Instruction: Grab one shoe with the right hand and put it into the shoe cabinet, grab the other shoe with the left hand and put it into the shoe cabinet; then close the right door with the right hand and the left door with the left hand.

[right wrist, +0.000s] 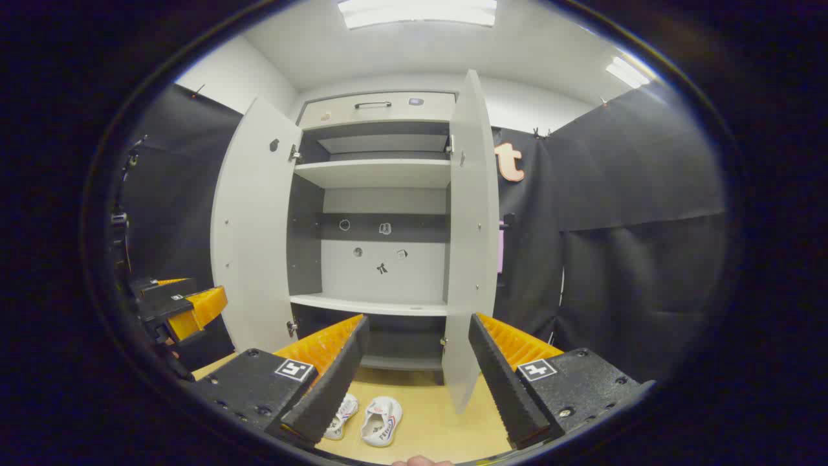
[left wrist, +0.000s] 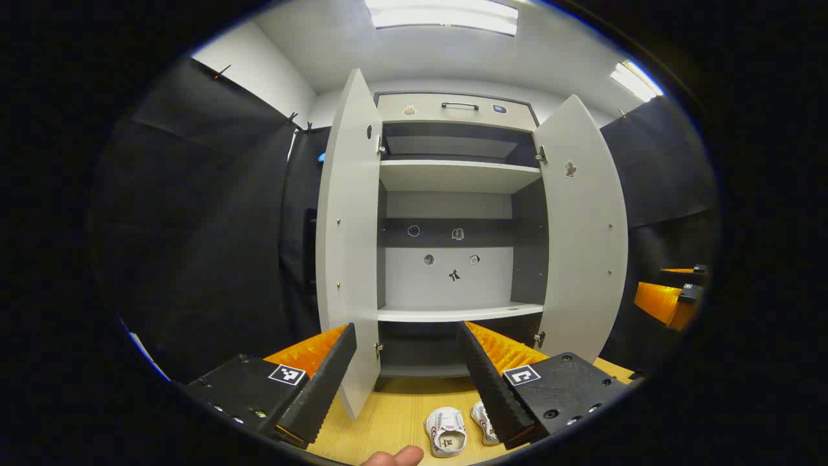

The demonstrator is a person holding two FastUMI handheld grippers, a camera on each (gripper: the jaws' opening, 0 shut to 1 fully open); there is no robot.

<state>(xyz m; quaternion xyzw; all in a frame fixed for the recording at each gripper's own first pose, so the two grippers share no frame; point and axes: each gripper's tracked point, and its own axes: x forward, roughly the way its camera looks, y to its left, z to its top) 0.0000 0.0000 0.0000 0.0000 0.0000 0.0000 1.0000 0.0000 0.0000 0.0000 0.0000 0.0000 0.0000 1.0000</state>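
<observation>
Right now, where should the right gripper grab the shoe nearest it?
Probably from above, at the shoe's open collar: one finger inside, one outside the side wall. It lies upright on the wooden floor, opening upward, and the right gripper is open above it.

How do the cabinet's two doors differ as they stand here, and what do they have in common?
In the left gripper view, the left door shows nearly edge-on and looks narrow; the right door shows its broad inner face. The left door has a dark round mark near its top; the right door carries a small brownish sticker. The left door's bottom edge reaches lower in that view than the right door's. Both are pale grey and wide open, and both shoes lie on the floor in front.
</observation>
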